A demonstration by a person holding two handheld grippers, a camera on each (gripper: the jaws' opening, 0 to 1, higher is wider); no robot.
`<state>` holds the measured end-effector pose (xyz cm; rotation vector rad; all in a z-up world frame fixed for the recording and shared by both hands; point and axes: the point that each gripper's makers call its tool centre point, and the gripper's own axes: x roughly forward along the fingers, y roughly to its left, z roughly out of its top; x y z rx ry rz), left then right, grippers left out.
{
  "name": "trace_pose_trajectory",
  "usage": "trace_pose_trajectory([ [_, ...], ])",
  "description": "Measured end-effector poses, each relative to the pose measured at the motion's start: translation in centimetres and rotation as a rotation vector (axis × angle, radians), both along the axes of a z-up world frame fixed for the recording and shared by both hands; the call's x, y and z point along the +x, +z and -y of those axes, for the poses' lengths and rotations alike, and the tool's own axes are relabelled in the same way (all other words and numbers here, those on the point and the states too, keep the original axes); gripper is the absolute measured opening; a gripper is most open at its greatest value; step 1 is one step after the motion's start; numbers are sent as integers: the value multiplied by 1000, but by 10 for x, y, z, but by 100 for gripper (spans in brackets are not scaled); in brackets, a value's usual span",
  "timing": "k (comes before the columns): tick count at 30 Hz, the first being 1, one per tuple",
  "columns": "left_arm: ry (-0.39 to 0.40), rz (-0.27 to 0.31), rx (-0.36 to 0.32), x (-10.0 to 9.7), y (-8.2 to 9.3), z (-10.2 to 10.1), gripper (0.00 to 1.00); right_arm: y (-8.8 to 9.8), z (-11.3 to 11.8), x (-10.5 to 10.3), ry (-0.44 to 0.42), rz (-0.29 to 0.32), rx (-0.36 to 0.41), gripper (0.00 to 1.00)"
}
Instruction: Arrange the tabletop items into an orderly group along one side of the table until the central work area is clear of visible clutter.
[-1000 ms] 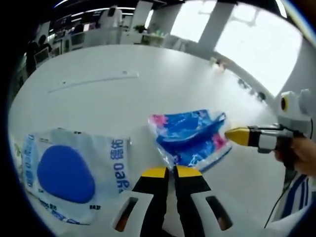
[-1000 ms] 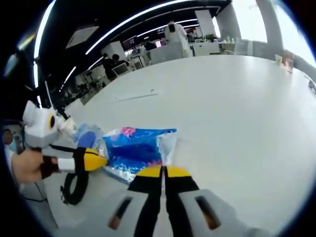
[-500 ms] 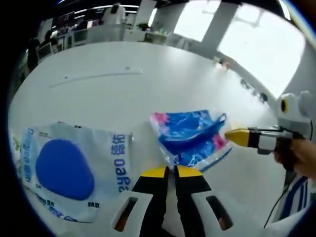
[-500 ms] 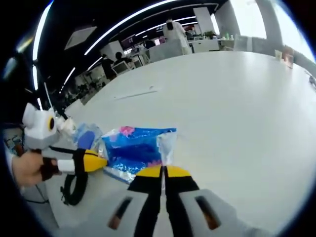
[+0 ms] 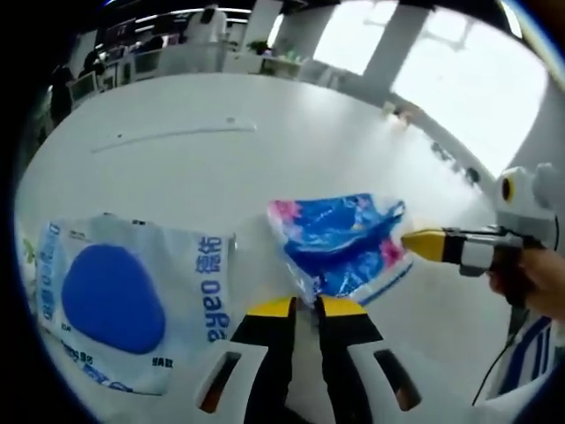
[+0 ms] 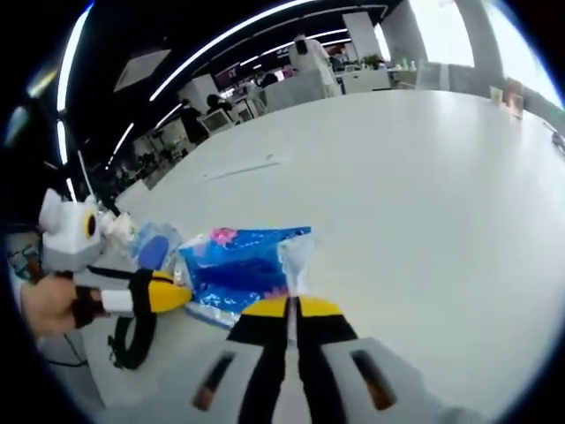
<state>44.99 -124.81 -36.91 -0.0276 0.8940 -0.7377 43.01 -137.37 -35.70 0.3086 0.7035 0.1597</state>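
Note:
A blue packet point(image 5: 340, 243) with pink patches and clear edges lies on the white table point(image 5: 291, 124). My left gripper point(image 5: 306, 306) holds its near corner in a narrow gap between the yellow tips. My right gripper point(image 5: 422, 243) comes in from the right, its tip on the packet's far corner. In the right gripper view the blue packet point(image 6: 238, 265) sits just ahead of my right gripper point(image 6: 292, 306), which is shut on its clear edge. My left gripper point(image 6: 172, 291) comes in from the left, touching the packet's other side.
A white bag with a blue oval and blue lettering point(image 5: 119, 300) lies flat left of the packet. A thin white strip point(image 5: 172, 137) rests farther out on the table. A black cable loop point(image 6: 132, 340) hangs near the table edge. Desks and people fill the background.
The packet has barely shifted between the two grippers. The gap between my left gripper's jaws looks slightly wider than before. My right gripper stays closed.

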Motion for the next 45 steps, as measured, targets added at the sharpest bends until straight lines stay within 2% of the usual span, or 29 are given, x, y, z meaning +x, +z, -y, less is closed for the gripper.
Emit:
trace_pose_trajectory([
  [4,-3,65,-13,3,11,2,25,4,-1,-2,8,24,15,14],
  [8,8,134,-36,10,27,2,41,17,2,-3,14,105,-35,37],
  [11,24,172,-66,13,41,1,51,23,1,-7,26,128,-38,47],
  [13,40,205,-85,16,49,-1,61,30,0,-10,36,145,-32,51],
  [15,56,199,-79,14,51,-4,70,33,1,-13,38,152,-33,54],
  [19,62,197,-55,7,56,-14,79,38,5,-18,26,152,-28,56],
  [27,36,210,-33,-7,73,-41,77,48,-8,-32,6,149,-18,56],
  [31,60,212,-31,-9,77,-61,77,49,-22,-39,12,142,-18,55],
  [37,73,208,-22,-15,79,-81,77,52,-33,-45,17,142,-23,55],
  [45,57,199,-20,-18,77,-94,77,55,-40,-52,-8,141,-32,54],
])
